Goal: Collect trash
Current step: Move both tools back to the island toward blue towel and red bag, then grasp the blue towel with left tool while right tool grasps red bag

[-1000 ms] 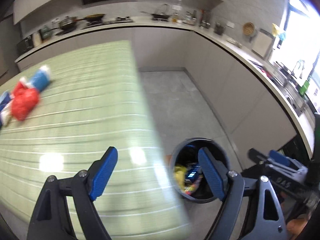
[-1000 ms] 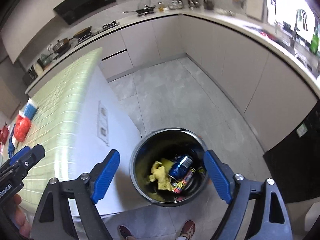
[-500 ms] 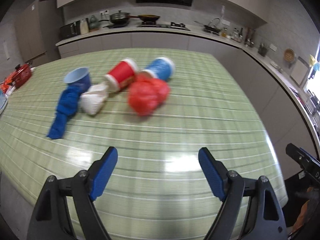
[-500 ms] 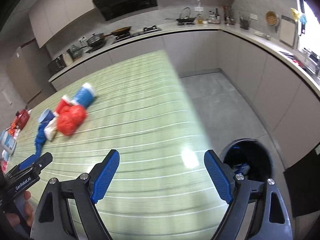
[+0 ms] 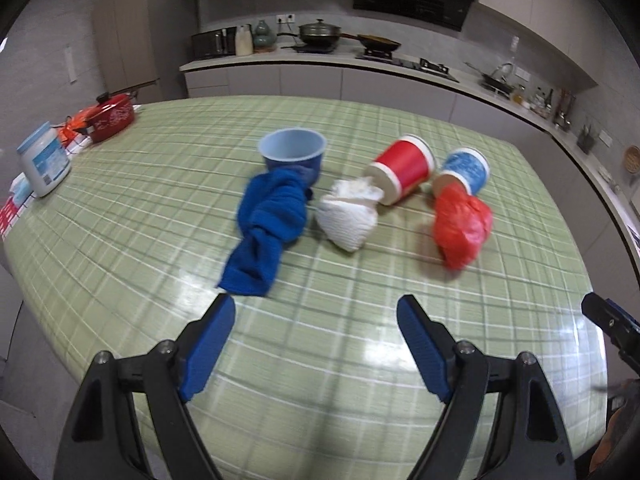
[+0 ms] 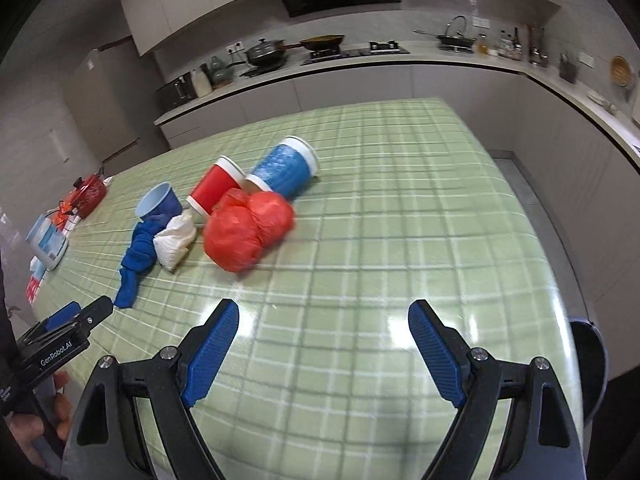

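Trash lies in a cluster on the green checked table (image 5: 360, 360): a crumpled blue cloth (image 5: 266, 232), a white paper wad (image 5: 348, 216), a red plastic bag (image 5: 460, 226), a red cup (image 5: 402, 174) and a blue patterned cup (image 5: 464, 170) on their sides, and an upright blue cup (image 5: 292, 156). My left gripper (image 5: 316, 344) hovers open over the near table, short of the cloth and wad, nothing between its fingers. My right gripper (image 6: 324, 348) is open and empty too, nearer than the red bag (image 6: 246, 232). The bin's rim (image 6: 592, 364) peeks past the table's right edge.
A white jar (image 5: 42, 164) and a red pot (image 5: 110, 118) stand at the table's far left. Kitchen counters with pans (image 5: 320, 34) run behind. In the right wrist view the left gripper's body (image 6: 60, 340), held by a hand, is at the lower left.
Both views swung from the floor bin to the table; the trash cluster now sits centred and closer. Both grippers stayed open and empty.
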A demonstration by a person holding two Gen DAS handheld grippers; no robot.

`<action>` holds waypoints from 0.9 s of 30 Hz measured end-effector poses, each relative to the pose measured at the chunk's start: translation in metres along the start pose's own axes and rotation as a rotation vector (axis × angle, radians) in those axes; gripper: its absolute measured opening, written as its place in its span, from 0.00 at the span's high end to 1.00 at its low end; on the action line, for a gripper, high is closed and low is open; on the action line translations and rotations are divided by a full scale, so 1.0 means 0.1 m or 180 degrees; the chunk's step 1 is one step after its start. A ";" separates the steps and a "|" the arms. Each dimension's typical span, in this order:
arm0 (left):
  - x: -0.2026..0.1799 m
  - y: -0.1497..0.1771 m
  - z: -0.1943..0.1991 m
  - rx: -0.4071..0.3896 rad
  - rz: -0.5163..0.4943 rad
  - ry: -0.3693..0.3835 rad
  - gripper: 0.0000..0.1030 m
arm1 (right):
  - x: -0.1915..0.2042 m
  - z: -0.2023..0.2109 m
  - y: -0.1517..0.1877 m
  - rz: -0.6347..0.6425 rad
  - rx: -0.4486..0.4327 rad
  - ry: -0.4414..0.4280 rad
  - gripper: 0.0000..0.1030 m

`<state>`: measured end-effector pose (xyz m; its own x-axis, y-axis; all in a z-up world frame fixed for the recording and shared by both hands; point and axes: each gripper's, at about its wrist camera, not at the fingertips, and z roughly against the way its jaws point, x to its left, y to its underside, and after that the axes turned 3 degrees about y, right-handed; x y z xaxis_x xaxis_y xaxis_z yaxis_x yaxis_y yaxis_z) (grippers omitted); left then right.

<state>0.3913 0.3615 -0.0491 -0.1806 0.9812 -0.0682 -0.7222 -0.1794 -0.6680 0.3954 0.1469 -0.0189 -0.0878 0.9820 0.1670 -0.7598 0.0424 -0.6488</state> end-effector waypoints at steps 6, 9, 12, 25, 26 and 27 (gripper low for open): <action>0.22 -0.13 -0.12 -0.0012 0.0032 -0.0114 0.18 | 0.19 -0.26 -0.14 -0.0011 0.0082 -0.0134 0.14; 0.30 -0.21 -0.22 0.0023 0.0017 -0.0096 0.18 | 0.28 -0.33 -0.19 -0.0007 0.0107 -0.0119 0.14; 0.37 -0.31 -0.36 0.0048 -0.0027 -0.0020 0.18 | 0.39 -0.40 -0.24 -0.0036 0.0092 -0.0046 0.14; 0.59 -0.65 -0.94 0.0233 -0.0358 0.0383 0.18 | 0.90 -0.91 -0.47 -0.0348 0.0168 0.0304 0.14; 0.59 -0.65 -0.97 0.0239 -0.0370 0.0402 0.18 | 0.93 -0.95 -0.49 -0.0349 0.0181 0.0326 0.14; 0.59 -0.65 -0.99 0.0249 -0.0377 0.0426 0.18 | 0.94 -0.99 -0.49 -0.0351 0.0187 0.0347 0.14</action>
<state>0.4937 0.4386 -0.0830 -0.0047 0.9956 -0.0941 -0.7837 -0.0621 -0.6180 0.4881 0.2557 -0.0442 0.0662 0.9863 0.1514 -0.7976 0.1435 -0.5858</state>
